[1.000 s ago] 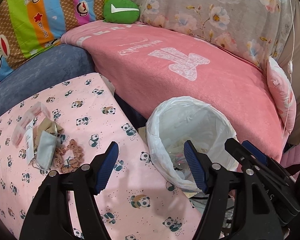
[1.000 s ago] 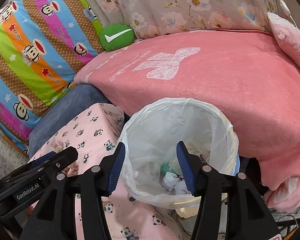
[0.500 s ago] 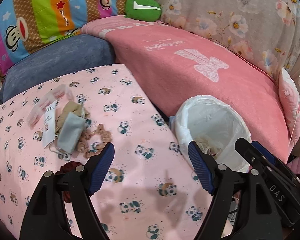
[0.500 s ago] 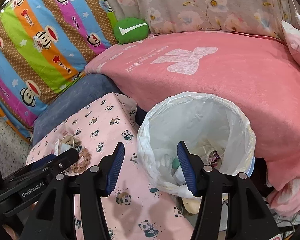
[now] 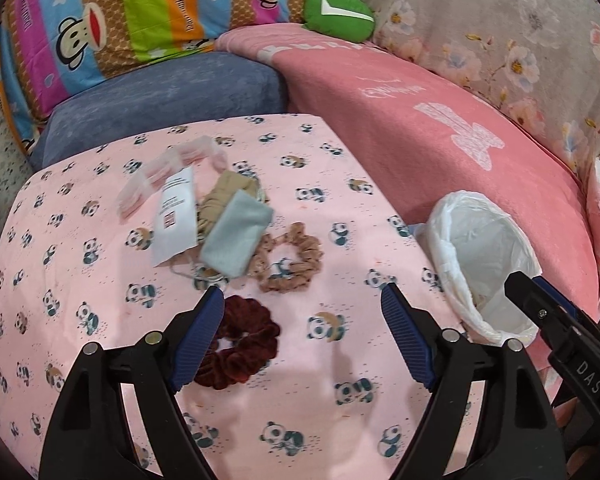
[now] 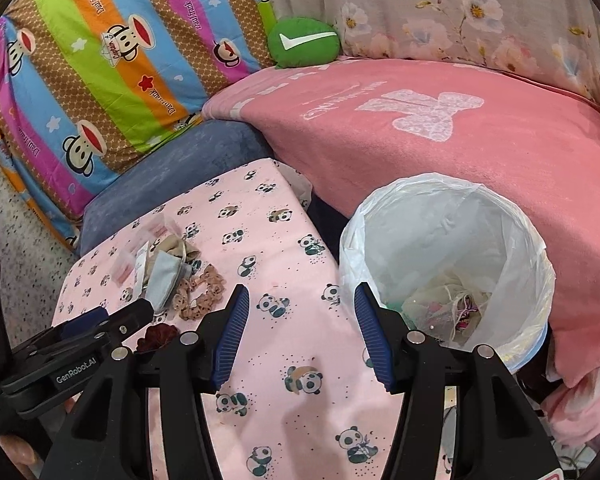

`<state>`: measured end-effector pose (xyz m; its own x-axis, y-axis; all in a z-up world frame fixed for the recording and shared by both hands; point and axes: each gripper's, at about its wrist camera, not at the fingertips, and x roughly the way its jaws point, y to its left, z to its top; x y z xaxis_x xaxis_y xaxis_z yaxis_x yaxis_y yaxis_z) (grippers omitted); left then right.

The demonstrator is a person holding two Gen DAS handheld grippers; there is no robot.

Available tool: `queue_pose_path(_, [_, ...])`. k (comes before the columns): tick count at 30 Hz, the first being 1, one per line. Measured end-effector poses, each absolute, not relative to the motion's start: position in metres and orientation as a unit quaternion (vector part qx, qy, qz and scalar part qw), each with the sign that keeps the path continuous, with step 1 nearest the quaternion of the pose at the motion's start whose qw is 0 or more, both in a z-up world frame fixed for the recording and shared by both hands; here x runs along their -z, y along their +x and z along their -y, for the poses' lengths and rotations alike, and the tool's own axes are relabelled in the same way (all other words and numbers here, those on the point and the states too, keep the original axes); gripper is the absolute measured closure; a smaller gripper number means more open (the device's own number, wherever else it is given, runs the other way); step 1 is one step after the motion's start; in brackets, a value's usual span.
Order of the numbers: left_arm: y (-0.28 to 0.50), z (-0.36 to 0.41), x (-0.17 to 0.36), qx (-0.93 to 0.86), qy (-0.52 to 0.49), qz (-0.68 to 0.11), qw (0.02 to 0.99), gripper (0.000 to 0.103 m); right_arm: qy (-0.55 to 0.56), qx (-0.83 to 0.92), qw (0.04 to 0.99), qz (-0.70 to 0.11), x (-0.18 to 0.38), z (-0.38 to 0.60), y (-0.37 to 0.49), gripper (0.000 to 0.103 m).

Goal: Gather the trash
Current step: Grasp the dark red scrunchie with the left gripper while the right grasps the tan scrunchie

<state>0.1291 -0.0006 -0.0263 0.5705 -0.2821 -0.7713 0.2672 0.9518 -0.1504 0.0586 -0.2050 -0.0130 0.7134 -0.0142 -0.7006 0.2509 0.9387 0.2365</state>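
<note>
On the pink panda-print table cover [image 5: 340, 400] lies a small pile: a clear wrapper [image 5: 168, 168], a white paper tag [image 5: 176, 216], a tan cloth [image 5: 224, 192] and a grey-blue mask [image 5: 236, 236]. A tan scrunchie [image 5: 292, 260] lies beside it. My left gripper [image 5: 301, 292] hovers open over the table just short of the pile, nothing between its fingers. A dark red scrunchie [image 5: 240, 352] lies partly behind its left finger. The white-lined trash bin [image 6: 440, 220] stands right of the table with scraps inside. My right gripper [image 6: 301, 288] is open and empty, over the table edge beside the bin.
A pink blanket [image 5: 440, 128] covers the sofa behind the bin. A blue cushion [image 5: 160, 100], a striped monkey-print pillow [image 6: 100, 60], a green cushion [image 5: 338, 16] and a floral cover [image 6: 460, 12] lie further back. Speckled floor [image 6: 28, 240] shows left of the table.
Both views have swung left, from over the bin to over the table and its pile. The left gripper's jaws stand wider than before. The dark red scrunchie has come into view.
</note>
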Motion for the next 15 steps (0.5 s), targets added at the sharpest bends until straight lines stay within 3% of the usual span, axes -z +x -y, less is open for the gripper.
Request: queue_pose_path(15, [0.140,-0.059,0.073,0.109,-0.015,-0.481,0.870,0.030,0.132,0.034,0.905,-0.402,0.031,0.153,0.080,0.049])
